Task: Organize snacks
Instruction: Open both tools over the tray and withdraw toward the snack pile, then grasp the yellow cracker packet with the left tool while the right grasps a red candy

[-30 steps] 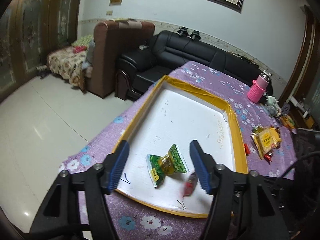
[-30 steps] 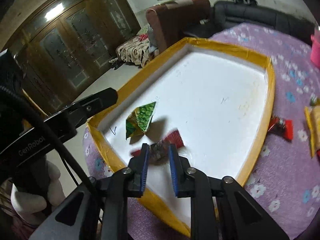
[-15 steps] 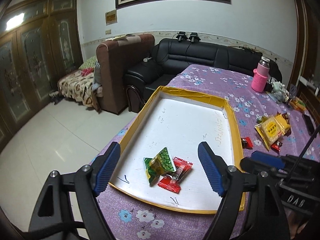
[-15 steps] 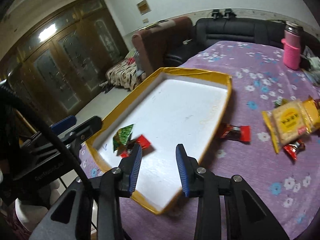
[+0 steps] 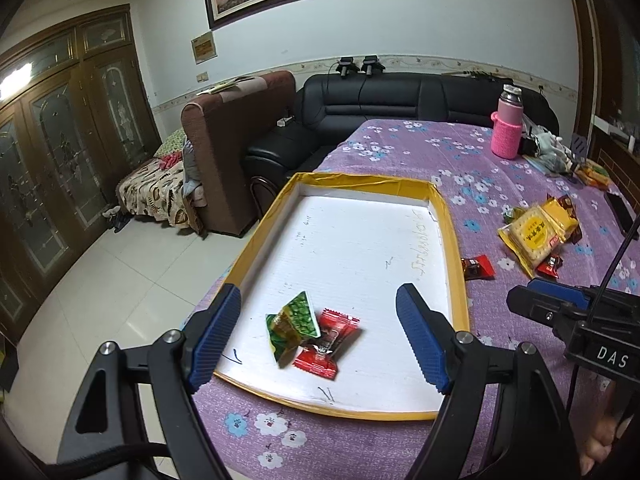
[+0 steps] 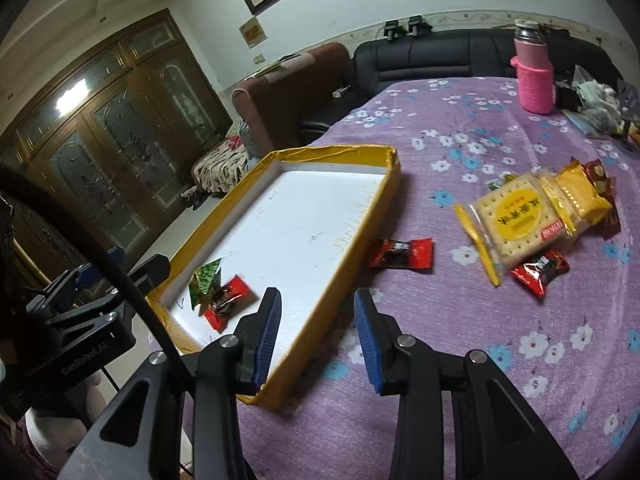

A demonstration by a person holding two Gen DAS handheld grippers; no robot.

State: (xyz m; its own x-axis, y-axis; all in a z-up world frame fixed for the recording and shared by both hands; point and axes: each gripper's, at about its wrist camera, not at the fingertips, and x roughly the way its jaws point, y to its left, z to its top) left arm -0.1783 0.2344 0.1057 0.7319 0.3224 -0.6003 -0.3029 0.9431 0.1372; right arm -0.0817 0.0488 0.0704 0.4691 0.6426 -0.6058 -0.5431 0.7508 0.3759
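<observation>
A yellow-rimmed white tray [image 5: 450, 236] [image 6: 394, 184] lies on the purple flowered table. In it lie a green snack packet [image 5: 294, 322] [image 6: 206, 278] and a red candy [image 5: 326, 346] [image 6: 226, 300], touching each other. My left gripper [image 5: 318, 340] is open and empty above the tray's near end. My right gripper [image 6: 316, 330] is open and empty over the tray's right rim. On the cloth lie another red candy [image 5: 476, 267] [image 6: 402, 254], a yellow cracker pack [image 5: 534, 234] [image 6: 528, 210] and a third red candy [image 6: 540, 270].
A pink bottle [image 5: 508, 128] [image 6: 534, 72] stands at the table's far side, with clutter [image 5: 560, 156] next to it. A black sofa [image 5: 384, 96] and a brown armchair [image 5: 232, 148] stand beyond the table. A tiled floor [image 5: 100, 280] drops off to the left.
My right gripper opened and let go of the red candy in the tray beside the green packet, then pulled back right toward the loose snacks. My left gripper drew back and up.
</observation>
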